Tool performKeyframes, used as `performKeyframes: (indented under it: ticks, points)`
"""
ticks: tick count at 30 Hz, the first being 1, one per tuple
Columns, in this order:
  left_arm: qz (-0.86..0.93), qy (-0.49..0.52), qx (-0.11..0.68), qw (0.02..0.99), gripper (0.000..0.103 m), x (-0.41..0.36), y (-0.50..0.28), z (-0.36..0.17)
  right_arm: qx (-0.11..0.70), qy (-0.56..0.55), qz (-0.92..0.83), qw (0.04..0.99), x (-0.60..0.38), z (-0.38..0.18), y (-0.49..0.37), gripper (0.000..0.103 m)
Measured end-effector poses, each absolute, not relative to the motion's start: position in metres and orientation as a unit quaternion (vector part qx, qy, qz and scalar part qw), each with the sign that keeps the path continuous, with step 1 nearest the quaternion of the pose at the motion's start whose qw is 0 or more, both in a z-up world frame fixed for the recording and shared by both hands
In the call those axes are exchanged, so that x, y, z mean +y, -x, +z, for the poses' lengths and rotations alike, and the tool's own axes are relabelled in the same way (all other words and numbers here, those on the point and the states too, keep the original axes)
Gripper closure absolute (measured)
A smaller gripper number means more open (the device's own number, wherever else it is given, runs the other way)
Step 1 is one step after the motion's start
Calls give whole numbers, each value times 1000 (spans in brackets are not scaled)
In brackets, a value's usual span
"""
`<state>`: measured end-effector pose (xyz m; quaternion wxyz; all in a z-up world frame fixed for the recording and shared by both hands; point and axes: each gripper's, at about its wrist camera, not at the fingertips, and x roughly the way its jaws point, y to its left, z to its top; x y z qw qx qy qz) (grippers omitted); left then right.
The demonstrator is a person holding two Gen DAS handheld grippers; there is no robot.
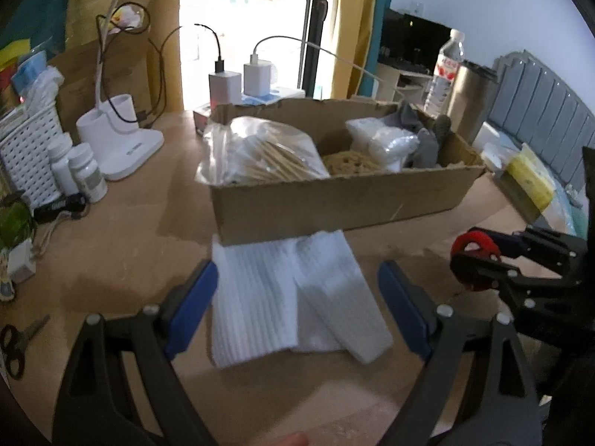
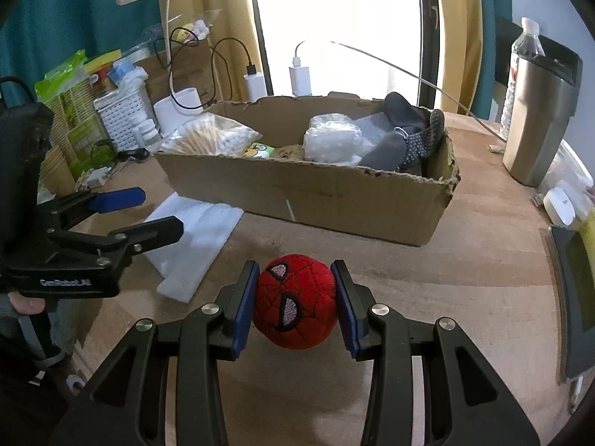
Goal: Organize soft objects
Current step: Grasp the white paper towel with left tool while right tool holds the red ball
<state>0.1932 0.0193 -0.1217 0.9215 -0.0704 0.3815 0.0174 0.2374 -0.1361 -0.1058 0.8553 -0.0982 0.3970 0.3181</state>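
My right gripper is shut on a red plush ball with a spider face, held just above the wooden table in front of the cardboard box. It also shows in the left wrist view, with the red ball between its fingers. My left gripper is open over white foam sheets that lie on the table against the box. From the right wrist view the left gripper is open above the foam sheets. The box holds a bag of cotton swabs, white padding and grey socks.
A steel tumbler and water bottle stand at the right. A white lamp base, pill bottles, a white basket and scissors are at the left. Chargers sit behind the box.
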Motion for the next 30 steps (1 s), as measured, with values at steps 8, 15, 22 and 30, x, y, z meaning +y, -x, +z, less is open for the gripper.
performKeyframes:
  ticks: [8, 15, 22, 30]
  points:
    - [26, 49, 425, 904, 15, 18, -215, -139, 406, 87, 316, 853, -137, -114, -250, 61]
    - [23, 33, 449, 893, 20, 16, -221, -151, 406, 83, 317, 853, -136, -115, -253, 61]
    - [11, 29, 442, 897, 70, 14, -219, -148, 404, 86, 316, 854, -134, -113, -250, 61]
    - [-34, 32, 440, 897, 95, 2, -207, -145, 393, 93, 314, 859, -132, -105, -239, 61]
